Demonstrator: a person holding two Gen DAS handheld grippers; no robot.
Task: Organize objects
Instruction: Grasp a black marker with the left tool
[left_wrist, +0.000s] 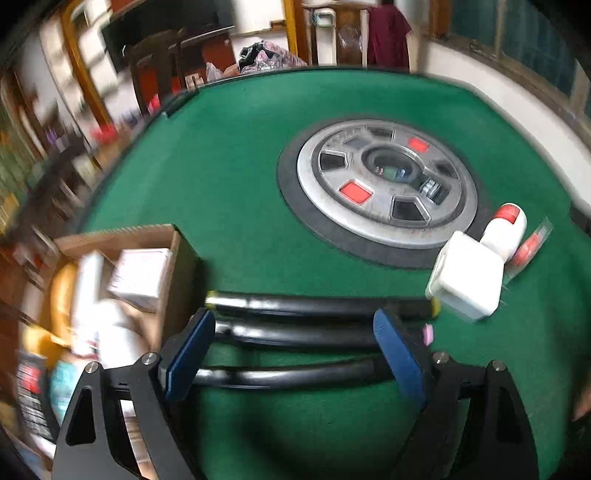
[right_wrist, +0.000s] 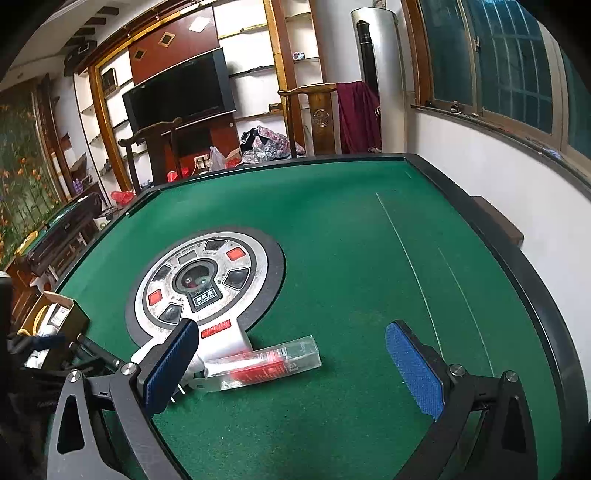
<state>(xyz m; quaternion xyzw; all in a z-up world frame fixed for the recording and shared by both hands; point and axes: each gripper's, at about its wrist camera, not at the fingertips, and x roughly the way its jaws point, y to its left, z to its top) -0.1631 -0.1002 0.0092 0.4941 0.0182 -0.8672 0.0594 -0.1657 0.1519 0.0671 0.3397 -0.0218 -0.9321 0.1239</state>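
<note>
Blue-padded jaws of the left gripper were seen spread wide and empty just above three black pens laid side by side on the green table, with the cardboard box of sorted items found left of the pens and a white charger right of them. Wide and empty jaws were likewise shown on the right gripper, whose left pad was placed near a clear red-filled case beside the charger, well right of the pens.
</note>
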